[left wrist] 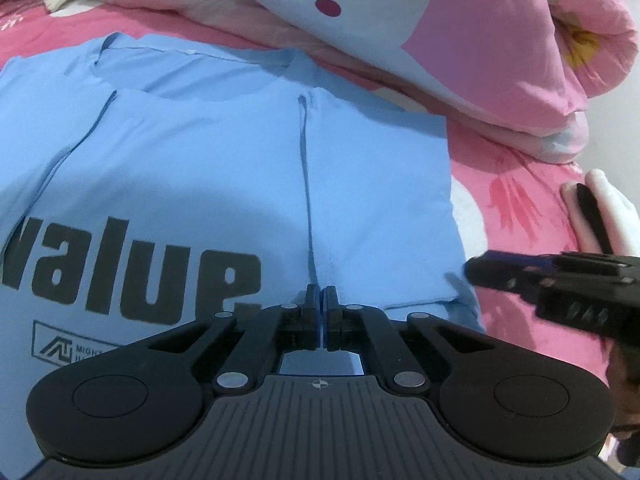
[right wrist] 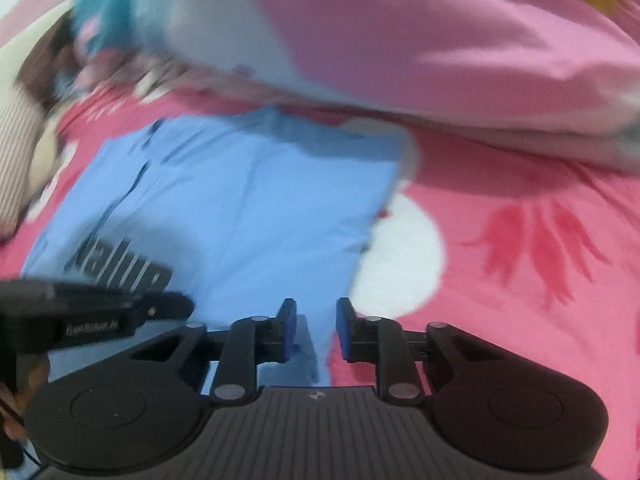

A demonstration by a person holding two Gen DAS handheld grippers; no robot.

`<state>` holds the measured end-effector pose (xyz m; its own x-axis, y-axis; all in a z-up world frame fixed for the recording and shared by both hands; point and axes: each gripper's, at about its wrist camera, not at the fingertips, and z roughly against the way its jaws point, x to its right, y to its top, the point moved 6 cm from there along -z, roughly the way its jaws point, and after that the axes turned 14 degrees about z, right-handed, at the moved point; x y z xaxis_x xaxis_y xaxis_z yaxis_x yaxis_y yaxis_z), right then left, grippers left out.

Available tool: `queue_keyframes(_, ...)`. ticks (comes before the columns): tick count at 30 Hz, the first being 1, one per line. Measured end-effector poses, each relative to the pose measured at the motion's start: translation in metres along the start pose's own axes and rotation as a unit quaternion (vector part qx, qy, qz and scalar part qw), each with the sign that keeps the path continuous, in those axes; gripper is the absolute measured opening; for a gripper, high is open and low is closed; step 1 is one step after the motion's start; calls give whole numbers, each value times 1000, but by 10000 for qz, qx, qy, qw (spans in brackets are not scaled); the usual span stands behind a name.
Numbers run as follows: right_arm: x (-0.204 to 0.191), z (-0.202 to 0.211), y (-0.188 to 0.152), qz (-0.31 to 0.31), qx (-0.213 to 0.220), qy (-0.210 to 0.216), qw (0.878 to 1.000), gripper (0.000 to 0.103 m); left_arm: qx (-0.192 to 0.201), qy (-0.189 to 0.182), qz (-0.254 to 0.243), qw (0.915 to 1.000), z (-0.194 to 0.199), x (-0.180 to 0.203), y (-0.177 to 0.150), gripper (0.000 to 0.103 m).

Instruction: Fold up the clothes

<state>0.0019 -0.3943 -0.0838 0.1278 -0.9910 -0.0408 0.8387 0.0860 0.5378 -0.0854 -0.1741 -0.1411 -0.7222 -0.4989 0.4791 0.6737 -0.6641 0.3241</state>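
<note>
Two handheld grippers work over a light blue T-shirt [left wrist: 224,168] that lies flat on a pink flowered bedsheet [left wrist: 516,208], its collar toward the rolled pink quilt [left wrist: 500,40] at the far end and its black "value" lettering [left wrist: 132,276] facing up. We see our left gripper [left wrist: 323,300] with its jaws pressed together at the near end of a long crease in the shirt; whether any cloth is caught between them we cannot tell. One side of the shirt is already folded inward, leaving a straight edge along the sheet. Our right gripper [right wrist: 316,320], seen through a blurred right wrist view, has its jaws spread apart, the blue pads [right wrist: 289,334] low over the shirt's near right corner where blue cloth meets pink sheet. In the left wrist view that gripper enters from the right at the shirt's edge. A folded black and white item [left wrist: 596,216] lies beyond it on the sheet.
</note>
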Motion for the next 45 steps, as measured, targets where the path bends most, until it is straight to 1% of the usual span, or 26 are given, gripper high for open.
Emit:
queue_keyframes(3,-11,-21,-12,447,-451,49,9980,19,1,137,-120,9998,-2,-3,-4,0)
queue_keyframes(5,-10,-21,-13,521,-461,107,9975,19,43,177,-266,9995,0,-4,-6,1)
queue_keyframes(7,-6,-11,-2,409,-429,179,9981,18,127,188,-414,9989,6,-4,-5,2)
queue_keyframes(10,7,3,18,211,-63,130,9997,18,458,126,-617,9970,22,-1,0,4)
queue_keyframes(11,12,7,25,139,62,92,9998,18,542,32,-657,9964,25,2,2,4)
queue_keyframes(13,26,0,37,-9,243,-68,9997,18,678,-150,-747,9948,28,10,6,4)
queue_keyframes(15,37,-13,50,-67,391,-211,9990,18,593,-264,-914,9937,19,20,6,5)
queue_keyframes(17,46,-33,63,-89,474,-299,9984,18,361,-182,-1123,9929,3,25,1,5)
queue_keyframes(19,58,-58,73,-193,495,-422,9977,18,135,-12,-1245,9921,-11,24,-6,5)
queue_keyframes(21,74,-79,81,-332,514,-583,9964,16,195,-33,-1220,9923,-12,21,-9,5)
queue_keyframes(22,80,-83,85,-361,584,-686,9953,14,180,-56,-1189,9927,-12,20,-8,5)
queue_keyframes(24,91,-89,94,-411,736,-898,9924,14,150,-102,-1126,9935,-12,18,-7,5)
queue_keyframes(26,99,-82,98,-554,824,-1232,9874,15,119,-147,-1063,9942,-12,17,-5,6)
queue_keyframes(28,98,-68,95,-671,927,-1191,9863,15,89,-193,-1000,9948,-13,15,-4,6)
queue_keyframes(29,91,-62,93,-568,942,-1057,9883,15,74,-216,-968,9950,-13,15,-3,7)
queue_keyframes(30,83,-56,91,-448,953,-912,9902,15,59,-238,-936,9953,-13,14,-3,7)
queue_keyframes(32,59,-50,89,-213,890,-377,9951,15,28,-284,-873,9958,-13,12,-1,8)
queue_keyframes(35,23,-65,98,247,764,354,9961,15,27,-365,-862,9956,-12,11,-2,8)
queue_keyframes(37,9,-91,109,384,601,660,9953,15,55,-404,-905,9951,-9,11,-4,9)
queue_keyframes(39,4,-118,121,362,501,612,9962,14,94,-412,-972,9944,-8,11,-6,9)
queue_keyframes(41,7,-119,131,121,676,575,9960,13,100,-423,-985,9942,-6,11,-7,9)
queue_keyframes(43,15,-103,137,-108,973,428,9943,14,89,-442,-965,9943,-4,10,-8,10)
queue_keyframes(45,24,-79,130,-143,1082,331,9935,14,58,-470,-925,9946,-3,9,-8,10)
